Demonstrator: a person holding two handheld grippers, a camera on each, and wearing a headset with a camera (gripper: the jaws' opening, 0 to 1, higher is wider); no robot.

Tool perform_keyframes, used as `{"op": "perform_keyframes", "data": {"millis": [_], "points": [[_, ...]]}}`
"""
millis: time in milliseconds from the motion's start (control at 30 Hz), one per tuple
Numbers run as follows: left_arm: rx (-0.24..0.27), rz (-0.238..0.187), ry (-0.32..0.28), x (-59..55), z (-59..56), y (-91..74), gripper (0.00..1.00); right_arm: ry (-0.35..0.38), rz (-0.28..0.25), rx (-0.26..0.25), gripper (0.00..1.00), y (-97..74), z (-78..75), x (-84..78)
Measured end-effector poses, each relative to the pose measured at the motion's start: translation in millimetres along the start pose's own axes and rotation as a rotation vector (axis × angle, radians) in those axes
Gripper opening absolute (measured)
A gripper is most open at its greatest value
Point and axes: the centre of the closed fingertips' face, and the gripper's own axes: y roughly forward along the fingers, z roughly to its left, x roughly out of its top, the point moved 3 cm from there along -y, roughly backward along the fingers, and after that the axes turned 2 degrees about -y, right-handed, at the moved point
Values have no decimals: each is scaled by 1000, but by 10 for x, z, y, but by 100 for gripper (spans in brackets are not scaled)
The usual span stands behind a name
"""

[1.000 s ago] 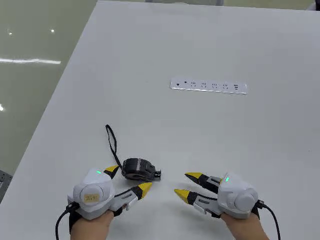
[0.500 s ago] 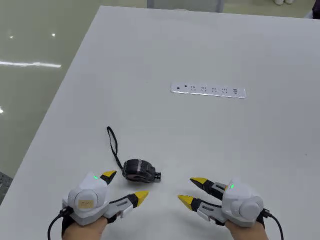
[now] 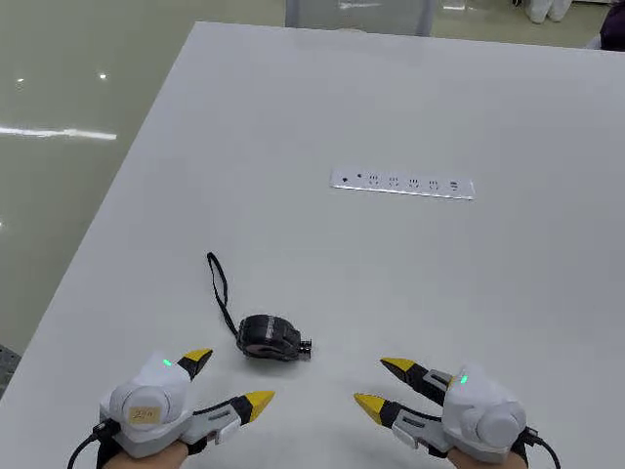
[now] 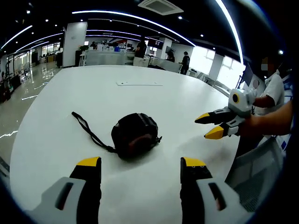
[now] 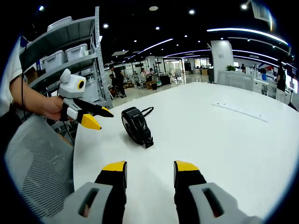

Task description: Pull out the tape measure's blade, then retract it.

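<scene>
A black tape measure (image 3: 269,337) lies on the white table (image 3: 391,107), its black wrist strap (image 3: 220,283) trailing to the far left and its blade tip (image 3: 305,345) pointing right. In the left gripper view the tape measure (image 4: 134,134) sits just ahead of the open jaws. My left gripper (image 3: 227,382) is open, a short way in front of the tape measure on the near side. My right gripper (image 3: 385,387) is open too, to the right of the tape measure (image 5: 136,125) and apart from it. Neither holds anything.
A white power strip (image 3: 402,184) lies flat further back on the table, also seen as a power strip (image 5: 238,111) in the right gripper view. The table's left edge (image 3: 107,205) drops to a shiny floor. Shelving (image 5: 65,51) and a mesh chair (image 5: 32,163) stand behind me.
Both grippers have drawn back toward me, away from the tape measure. The left gripper's jaws no longer flank it. The tape measure lies where it was.
</scene>
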Motion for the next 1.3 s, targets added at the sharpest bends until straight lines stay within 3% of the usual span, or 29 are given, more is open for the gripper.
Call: {"op": "perform_keyframes", "data": {"millis": [600,800,1033,1300], "points": [[-20,12,28,-58,69,-219,69,0,10,-40,45,-277,15,-15],[-24,27,45,-125,94,-315,69,-8,14,-49,47,-368,20,-18],[-14,21,11,-158,166,-427,69,-9,17,-66,50,-457,37,-10],[-7,11,12,-148,177,-516,70,2,4,-90,51,-565,46,8]]}}
